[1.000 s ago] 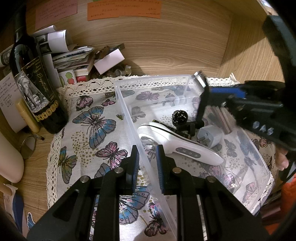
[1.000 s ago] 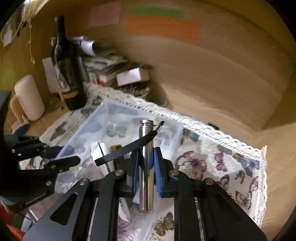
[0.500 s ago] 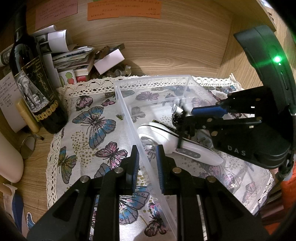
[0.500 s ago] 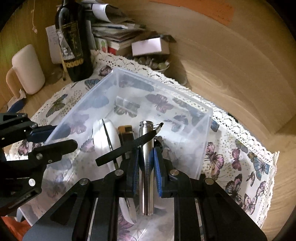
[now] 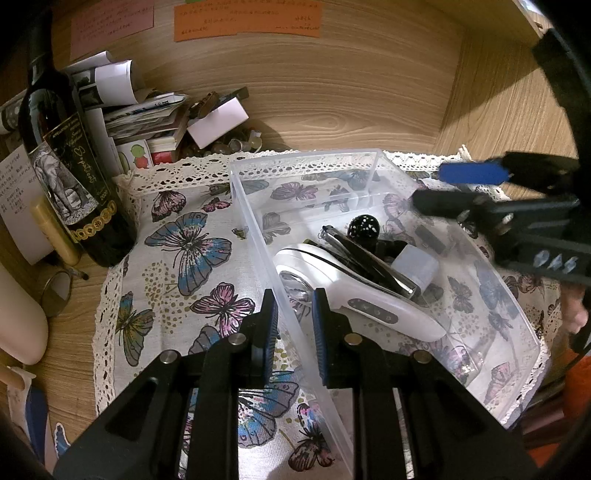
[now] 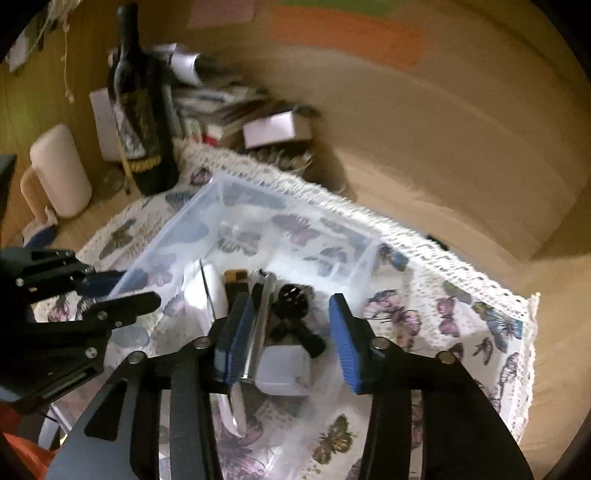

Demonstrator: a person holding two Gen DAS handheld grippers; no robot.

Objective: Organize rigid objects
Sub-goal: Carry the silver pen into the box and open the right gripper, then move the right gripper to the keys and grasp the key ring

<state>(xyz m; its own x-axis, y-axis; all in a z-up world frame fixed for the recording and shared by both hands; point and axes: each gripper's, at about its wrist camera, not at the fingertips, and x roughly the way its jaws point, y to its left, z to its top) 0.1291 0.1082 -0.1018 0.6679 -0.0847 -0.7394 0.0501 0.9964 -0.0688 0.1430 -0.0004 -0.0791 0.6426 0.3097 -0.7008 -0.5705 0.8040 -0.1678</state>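
Lying in clear bin (image 5: 258,206) — metal cylinder (image 6: 260,325), seemingly beside spread right tool (image 6: 291,332); left tool (image 5: 293,321) pinching bin wall.

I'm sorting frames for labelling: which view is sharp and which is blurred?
Left wrist view: sharp on the wine bottle label and clear bin, only the right gripper smeared. Right wrist view: motion-blurred throughout, paper notes unreadable.

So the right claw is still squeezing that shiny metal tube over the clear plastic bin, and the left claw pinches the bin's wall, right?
Not quite. The right claw is open and holds nothing: the right wrist view shows the shiny metal tube lying in the clear plastic bin beside the white handheld device. The left claw does pinch the bin's wall, as the left wrist view shows.
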